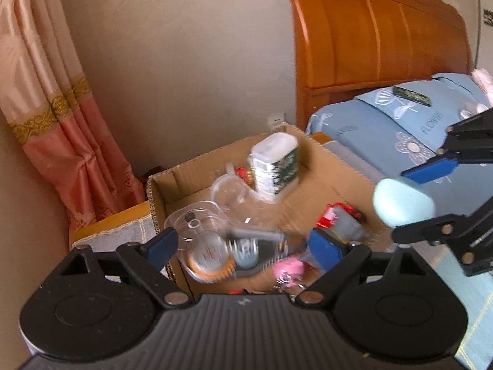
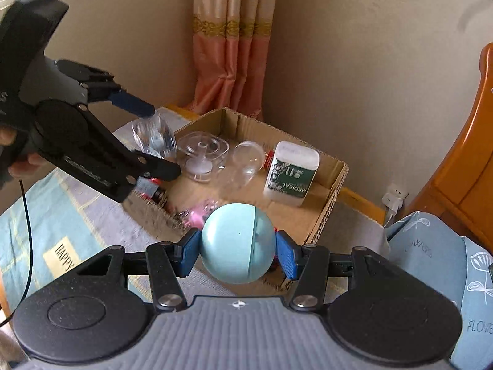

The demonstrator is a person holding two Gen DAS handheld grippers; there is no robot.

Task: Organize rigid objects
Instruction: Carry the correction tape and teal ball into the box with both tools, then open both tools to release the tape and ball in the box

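While my right tongs [image 2: 238,251] clamp the blue ball [image 2: 237,243] at lower centre, over the box [image 2: 329,215] edge, my left tongs [image 1: 246,245] hang apart above a glass jar [image 1: 205,251] in the box.

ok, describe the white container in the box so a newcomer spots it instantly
Find the open cardboard box on the cloth-covered stand between curtain and bed. At its far end, toward the wooden headboard, stands the white container. Unlike the clear plastic pieces beside it, it is opaque, squarish and carries a dark green label.
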